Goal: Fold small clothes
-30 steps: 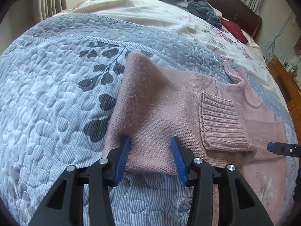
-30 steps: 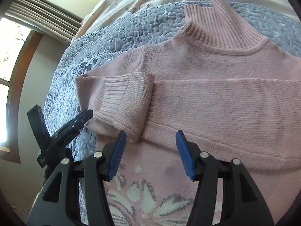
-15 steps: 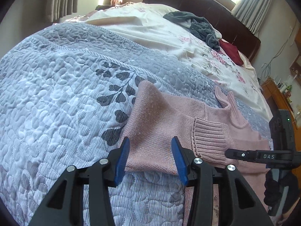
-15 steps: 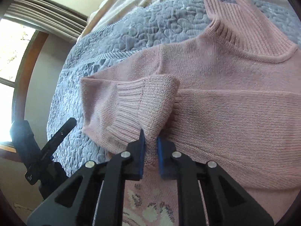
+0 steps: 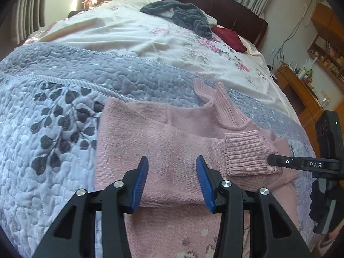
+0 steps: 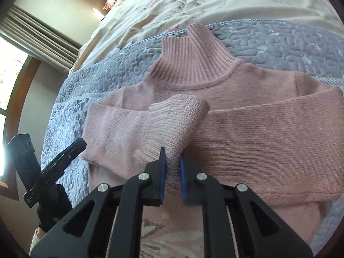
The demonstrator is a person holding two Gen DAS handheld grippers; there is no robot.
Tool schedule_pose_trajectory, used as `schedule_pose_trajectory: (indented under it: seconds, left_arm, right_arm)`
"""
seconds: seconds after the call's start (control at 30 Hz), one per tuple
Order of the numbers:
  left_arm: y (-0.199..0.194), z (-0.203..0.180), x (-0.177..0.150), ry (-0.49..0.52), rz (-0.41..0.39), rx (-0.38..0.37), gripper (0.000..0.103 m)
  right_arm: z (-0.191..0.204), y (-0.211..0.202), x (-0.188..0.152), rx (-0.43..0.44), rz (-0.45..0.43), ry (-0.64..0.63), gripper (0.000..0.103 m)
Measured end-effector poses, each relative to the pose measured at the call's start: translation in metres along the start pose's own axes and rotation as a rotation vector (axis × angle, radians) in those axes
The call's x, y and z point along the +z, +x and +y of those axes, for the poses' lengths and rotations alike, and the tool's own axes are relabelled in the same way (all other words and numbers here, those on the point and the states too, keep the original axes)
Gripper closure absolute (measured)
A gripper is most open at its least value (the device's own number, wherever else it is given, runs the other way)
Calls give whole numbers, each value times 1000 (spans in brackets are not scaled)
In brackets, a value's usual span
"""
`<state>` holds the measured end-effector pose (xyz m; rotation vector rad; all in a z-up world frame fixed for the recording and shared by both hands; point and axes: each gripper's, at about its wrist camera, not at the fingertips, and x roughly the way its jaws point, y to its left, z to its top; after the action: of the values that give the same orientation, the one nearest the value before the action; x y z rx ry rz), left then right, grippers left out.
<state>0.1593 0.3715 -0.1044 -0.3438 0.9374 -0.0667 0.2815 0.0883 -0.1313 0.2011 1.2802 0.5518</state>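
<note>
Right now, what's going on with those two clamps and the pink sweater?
Right gripper shut on sleeve cuff. Left gripper open over pink sweater. Nothing in the way.

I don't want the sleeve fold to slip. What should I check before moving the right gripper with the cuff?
1. Right gripper shut on the ribbed cuff: ok.
2. Left gripper open, holding nothing: ok.
3. Pink sweater body lying flat on the grey quilt: ok.
4. Collar clear of the sleeve: ok.
5. Depth of grip on the cuff: cannot tell.
</note>
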Motion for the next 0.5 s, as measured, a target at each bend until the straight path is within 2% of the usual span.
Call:
schedule_pose_trajectory:
  seconds: [0.2,0.27,0.37,0.43,0.5]
  left_arm:
    - [36,-2,-12,6,89,29,57]
    - [40,1,-15,7,89,23,57]
    - [36,0,-14,14,91,23,57]
    - [30,-1,-12,2,92,17,57]
    - [22,-3,-9,-3,76,10,56]
  right_arm:
    - [-30,29,-12,-68,54,41,92]
    - [-34,33,-15,-67,59,46,90]
    - [-25,20,-16,-131,36,3,77]
    - [-12,5,-16,-215,-15,-55,62]
    - [9,-5,-17,-253,-54,-146,62]
